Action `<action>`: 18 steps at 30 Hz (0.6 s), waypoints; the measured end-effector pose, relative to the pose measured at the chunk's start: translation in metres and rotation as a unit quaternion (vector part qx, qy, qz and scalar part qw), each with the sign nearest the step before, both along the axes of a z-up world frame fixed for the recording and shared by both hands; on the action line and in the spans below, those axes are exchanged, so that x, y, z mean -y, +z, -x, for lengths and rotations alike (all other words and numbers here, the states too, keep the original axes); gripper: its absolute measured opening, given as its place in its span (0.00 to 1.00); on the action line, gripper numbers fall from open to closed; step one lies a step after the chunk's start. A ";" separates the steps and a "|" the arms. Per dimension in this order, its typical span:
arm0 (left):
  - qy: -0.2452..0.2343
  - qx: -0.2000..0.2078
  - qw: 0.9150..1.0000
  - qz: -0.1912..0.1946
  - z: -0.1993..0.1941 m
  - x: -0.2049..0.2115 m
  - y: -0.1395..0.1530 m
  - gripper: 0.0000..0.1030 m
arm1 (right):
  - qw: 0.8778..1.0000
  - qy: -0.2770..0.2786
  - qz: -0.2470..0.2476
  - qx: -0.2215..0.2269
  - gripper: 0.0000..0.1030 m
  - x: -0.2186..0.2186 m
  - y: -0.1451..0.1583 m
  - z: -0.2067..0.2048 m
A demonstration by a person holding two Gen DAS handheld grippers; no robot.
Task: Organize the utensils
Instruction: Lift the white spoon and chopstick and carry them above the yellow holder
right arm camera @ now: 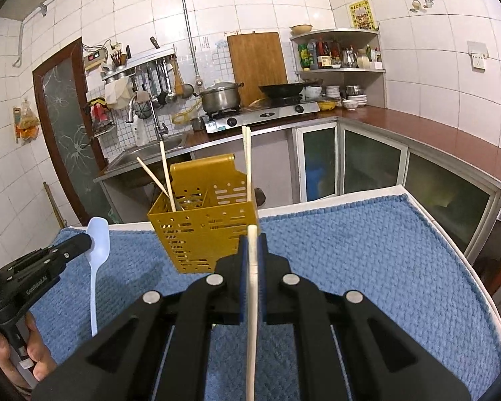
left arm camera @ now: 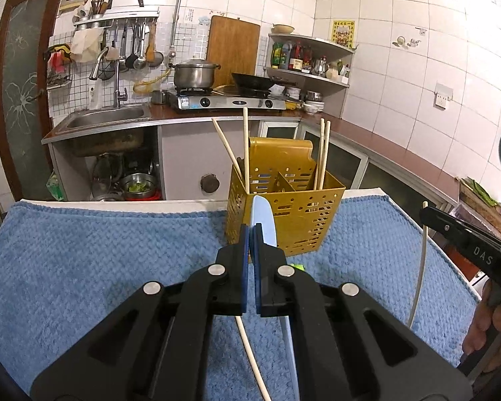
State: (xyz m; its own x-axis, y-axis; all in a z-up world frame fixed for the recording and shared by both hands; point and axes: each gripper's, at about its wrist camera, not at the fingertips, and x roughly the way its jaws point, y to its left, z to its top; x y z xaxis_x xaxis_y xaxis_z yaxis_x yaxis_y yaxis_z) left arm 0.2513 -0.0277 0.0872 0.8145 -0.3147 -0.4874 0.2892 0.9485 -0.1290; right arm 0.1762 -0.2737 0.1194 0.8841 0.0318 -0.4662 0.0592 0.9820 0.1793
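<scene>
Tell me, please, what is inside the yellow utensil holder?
The yellow utensil holder has two chopsticks leaning in its left compartment and two upright in its right. The bottoms of the compartments are hidden by its perforated walls.

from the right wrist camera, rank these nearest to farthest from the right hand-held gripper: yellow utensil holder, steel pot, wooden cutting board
From the right hand-held gripper:
1. Yellow utensil holder, just ahead on the towel.
2. Steel pot, on the stove.
3. Wooden cutting board, against the wall behind.

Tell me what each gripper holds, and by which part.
Left gripper: pale blue spoon, near its bowl. Right gripper: a chopstick, near its upper end.
</scene>
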 end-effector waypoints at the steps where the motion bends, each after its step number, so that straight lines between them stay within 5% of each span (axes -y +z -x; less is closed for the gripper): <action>1: -0.001 0.000 1.000 -0.002 0.000 0.001 -0.001 0.01 | 1.000 -0.001 -0.001 0.000 0.06 0.001 -0.001 0.000; 18: 0.006 0.033 0.999 0.002 -0.010 0.004 0.035 0.01 | 0.999 0.000 0.009 0.044 0.06 0.003 0.044 -0.013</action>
State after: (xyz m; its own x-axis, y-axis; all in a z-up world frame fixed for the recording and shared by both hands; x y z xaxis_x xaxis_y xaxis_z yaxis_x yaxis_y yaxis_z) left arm 0.2615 -0.0314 0.1222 0.8486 -0.3065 -0.4312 0.2856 0.9515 -0.1142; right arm 0.1888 -0.2764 0.1637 0.9216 0.0250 -0.3873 0.0433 0.9851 0.1665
